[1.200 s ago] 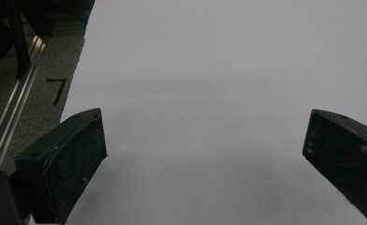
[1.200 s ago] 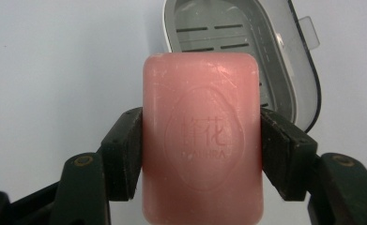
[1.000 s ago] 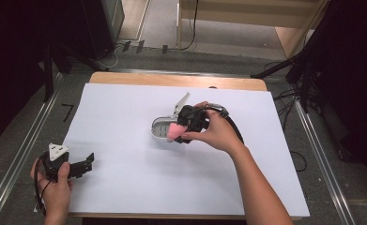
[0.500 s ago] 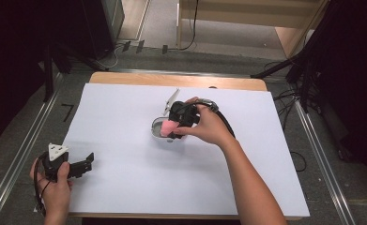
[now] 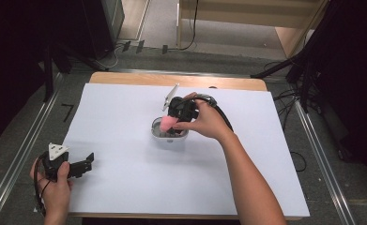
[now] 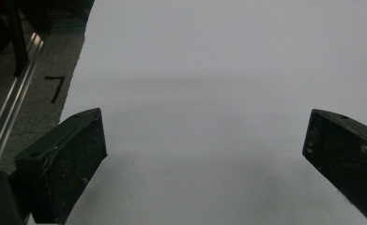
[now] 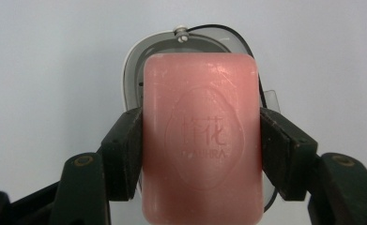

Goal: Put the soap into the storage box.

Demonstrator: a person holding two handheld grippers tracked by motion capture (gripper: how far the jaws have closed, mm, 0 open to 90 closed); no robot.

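At the near left corner of the worktop (image 5: 125, 187) we have the left gripper (image 5: 80, 166) resting low in the person's left hand (image 5: 54, 185), its jaws spread wide with nothing between them; in the left gripper view it looks out over bare white surface, so from this side we see little risk beyond the gripper being bumped off that near edge, which it sits close to. Moving towards the middle of the worktop, a little back of centre, we find the soap dish (image 5: 169, 133), a small oval tray with a pale rim, and directly over it the pink soap bar (image 7: 201, 140), clamped across its two long sides by the right gripper (image 7: 201, 154), whose jaws are closed just to the bar's width. We judge that the bar is about to be set into the dish, and that is where trouble could come. The bar looks smooth and may be slippery, so a squeeze that is too light could let it slide out early and land crooked or beside the dish. The dish looks light, so a jaw catching its rim could push or tip it. We cannot tell from these views whether the bar already touches the dish. The right hand (image 5: 209, 123) hides part of the dish in the high view.
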